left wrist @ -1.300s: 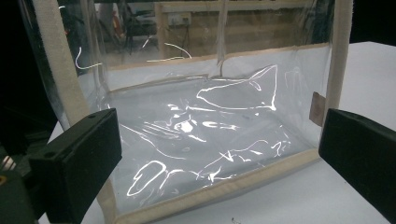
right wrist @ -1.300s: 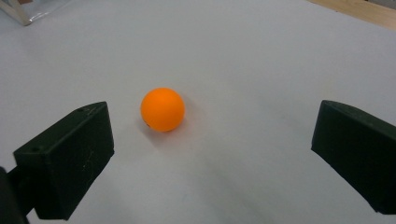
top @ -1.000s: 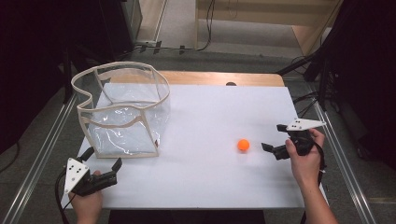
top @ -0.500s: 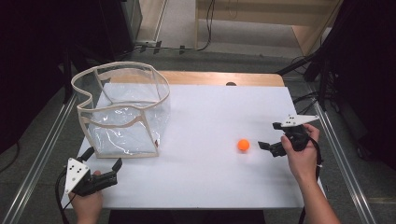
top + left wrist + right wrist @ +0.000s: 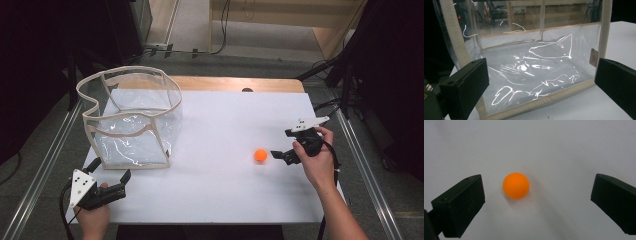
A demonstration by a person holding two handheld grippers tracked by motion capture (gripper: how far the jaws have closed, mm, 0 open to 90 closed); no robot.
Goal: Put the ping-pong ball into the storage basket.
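1. The right gripper (image 5: 281, 145) has its jaws spread wide apart and holds nothing.
2. In the right gripper view the ball (image 5: 516, 185) lies on the table (image 5: 564, 150) ahead of the jaws, between their lines but nearer the left one, touching neither.
3. In the high view the ball (image 5: 260, 155) is just beside the right gripper's tips, on their bag side, with bare table (image 5: 225, 120) around it.
4. The ball lies well apart from the bag (image 5: 131, 117), out on the table to the bag's right.
5. The left gripper (image 5: 107, 172) is also wide open and grips nothing.
6. It sits just in front of the bag's near bottom edge, at the bag's left front corner; I cannot tell whether a tip touches the trim.
7. In the left gripper view the bag (image 5: 531, 72) stands upright close ahead, its clear wall and cream trim spanning the gap between the jaws.
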